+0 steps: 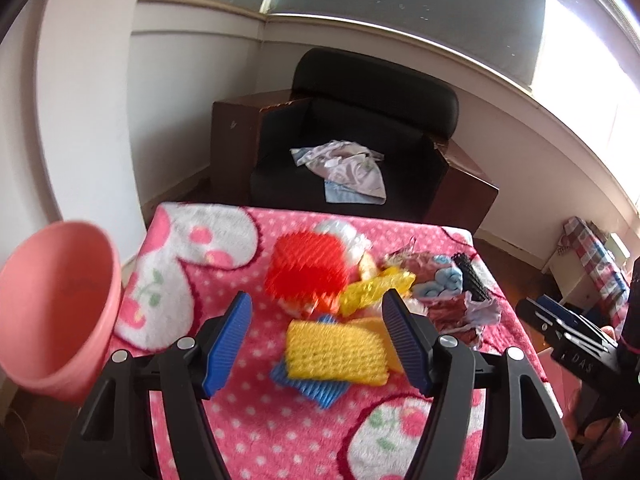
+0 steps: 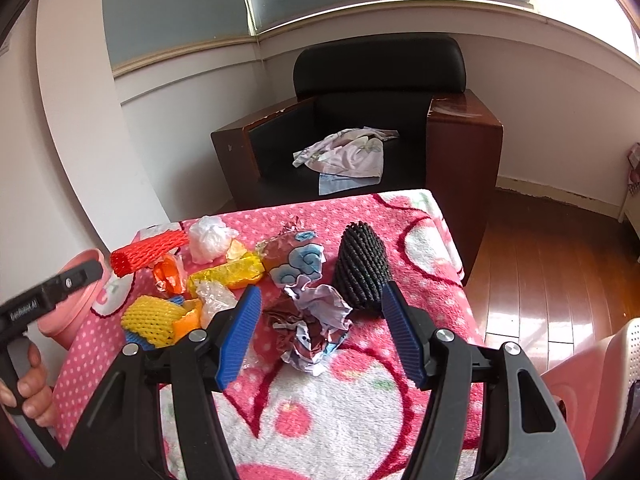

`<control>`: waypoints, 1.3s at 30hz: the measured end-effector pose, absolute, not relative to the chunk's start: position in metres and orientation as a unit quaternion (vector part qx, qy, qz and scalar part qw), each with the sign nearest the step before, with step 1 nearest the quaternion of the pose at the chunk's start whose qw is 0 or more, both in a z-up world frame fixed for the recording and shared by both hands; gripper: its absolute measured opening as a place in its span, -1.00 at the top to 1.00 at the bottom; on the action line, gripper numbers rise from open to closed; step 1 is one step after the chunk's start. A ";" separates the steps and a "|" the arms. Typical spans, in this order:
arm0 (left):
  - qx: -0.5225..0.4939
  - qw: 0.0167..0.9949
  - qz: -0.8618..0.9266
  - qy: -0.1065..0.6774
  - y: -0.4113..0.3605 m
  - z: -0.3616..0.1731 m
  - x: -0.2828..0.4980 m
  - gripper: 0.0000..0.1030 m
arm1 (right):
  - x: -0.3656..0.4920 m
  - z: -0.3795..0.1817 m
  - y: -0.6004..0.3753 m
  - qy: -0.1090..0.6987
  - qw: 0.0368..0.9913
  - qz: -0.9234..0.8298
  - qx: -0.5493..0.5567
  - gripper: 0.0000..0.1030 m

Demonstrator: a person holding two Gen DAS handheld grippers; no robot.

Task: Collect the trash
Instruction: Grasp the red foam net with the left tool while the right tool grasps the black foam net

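Trash lies on a table covered by a pink blanket (image 1: 240,420). My left gripper (image 1: 318,340) is open, its fingers either side of a yellow foam net (image 1: 336,354) that lies on a blue one (image 1: 308,390). A red foam net (image 1: 306,274) lies beyond. A pink bin (image 1: 56,312) stands at the table's left edge. My right gripper (image 2: 320,332) is open above a crumpled wrapper (image 2: 316,328). A black foam net (image 2: 362,270), a blue-cloud wrapper (image 2: 298,264), a white plastic wad (image 2: 210,238) and the red net (image 2: 148,256) lie further out.
A black armchair (image 2: 360,120) with crumpled cloth (image 2: 348,156) on its seat stands behind the table. Wooden floor (image 2: 552,272) lies to the right. A pink perforated chair (image 2: 600,380) is at the lower right. The bin also shows in the right wrist view (image 2: 68,320).
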State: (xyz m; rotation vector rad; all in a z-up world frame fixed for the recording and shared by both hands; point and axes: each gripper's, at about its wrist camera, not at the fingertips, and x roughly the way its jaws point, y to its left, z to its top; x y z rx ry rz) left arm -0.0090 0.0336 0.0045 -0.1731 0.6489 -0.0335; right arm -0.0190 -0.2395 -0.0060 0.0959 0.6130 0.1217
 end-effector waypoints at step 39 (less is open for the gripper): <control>-0.113 0.931 -0.008 0.346 0.054 -0.010 -0.018 0.77 | 0.029 -0.027 -0.279 0.331 0.935 0.071 0.108 -0.09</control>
